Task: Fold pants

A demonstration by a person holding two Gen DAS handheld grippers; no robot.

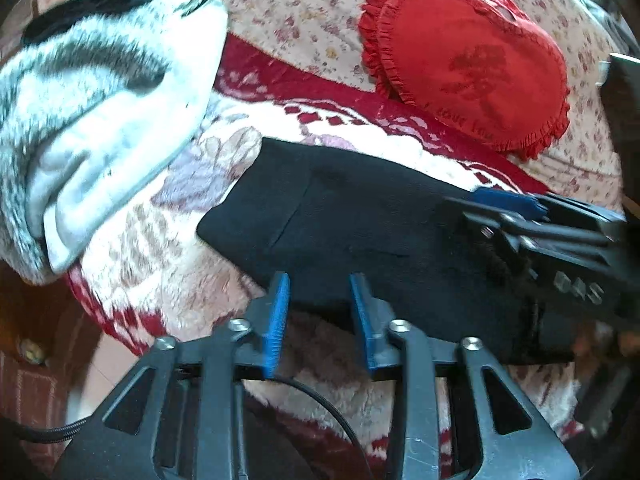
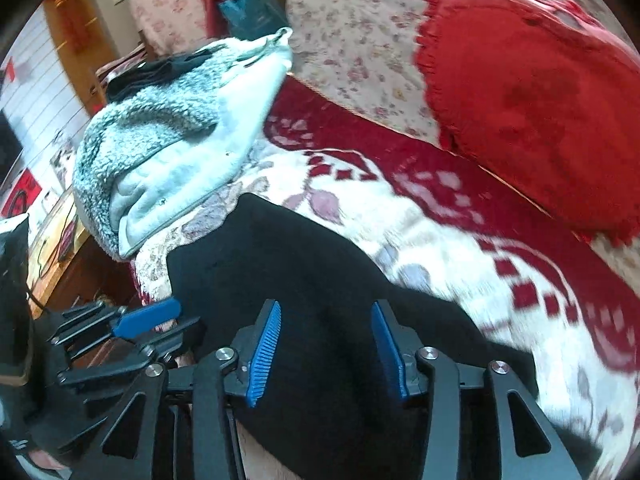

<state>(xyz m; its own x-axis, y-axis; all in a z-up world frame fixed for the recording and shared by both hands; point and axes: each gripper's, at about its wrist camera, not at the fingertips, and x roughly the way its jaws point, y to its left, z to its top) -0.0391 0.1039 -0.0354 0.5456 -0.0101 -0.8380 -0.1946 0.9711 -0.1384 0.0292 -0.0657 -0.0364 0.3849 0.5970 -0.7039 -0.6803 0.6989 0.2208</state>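
Here the black pants [image 1: 360,216] lie folded flat on a cream and red patterned blanket [image 1: 168,248] that covers the sofa seat. In the left wrist view the left gripper [image 1: 320,312] is at the near edge of the pants, with its blue fingers [image 1: 276,320] apart by a moderate gap. Nothing is between them; the tips are just at the hem of the cloth, and I cannot tell if they touch it. The right gripper [image 1: 516,204] comes into this view from the right side and lies over the far right end of the pants.

In the right wrist view the right gripper [image 2: 326,344] is above the black pants [image 2: 304,280], and its blue fingers [image 2: 264,352] stand wide apart with only the cloth under them, not pinched. The left gripper [image 2: 148,316] shows at the left, near the edge of the pants.

A grey and white fleece garment [image 1: 100,112] is piled to the left of the pants, well apart from them. A red heart pillow [image 1: 472,56] with a ruffled edge leans on the flowered sofa back [image 1: 304,12]. No container is seen in either view.
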